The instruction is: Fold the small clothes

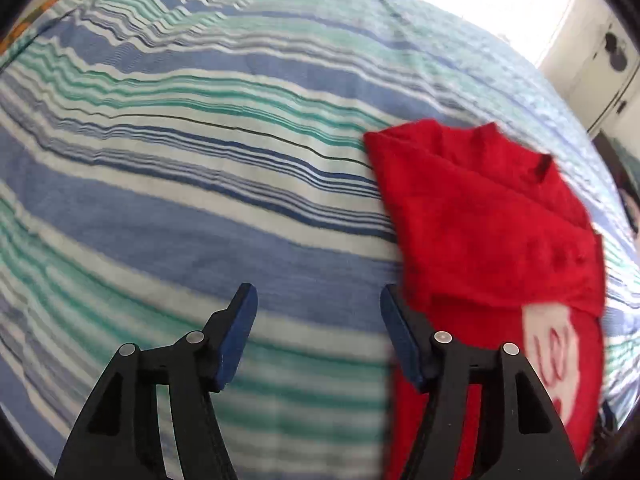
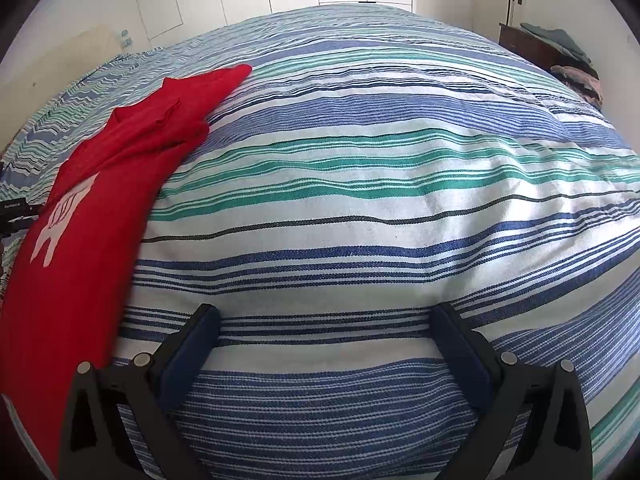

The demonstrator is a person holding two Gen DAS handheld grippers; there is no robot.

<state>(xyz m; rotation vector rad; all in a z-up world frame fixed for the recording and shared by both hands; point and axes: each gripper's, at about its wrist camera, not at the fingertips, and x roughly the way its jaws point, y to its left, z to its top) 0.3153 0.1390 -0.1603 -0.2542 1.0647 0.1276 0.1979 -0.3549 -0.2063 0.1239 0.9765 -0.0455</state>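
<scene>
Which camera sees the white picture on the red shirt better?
The right wrist view. There the white print on the red shirt is sharp and whole. The left wrist view shows it blurred at the edge, partly behind the left gripper.

- bed (image 2: 400,168) has a blue, green and white striped cover
- red top (image 2: 100,184) lies on it, partly folded, white print facing up
</scene>
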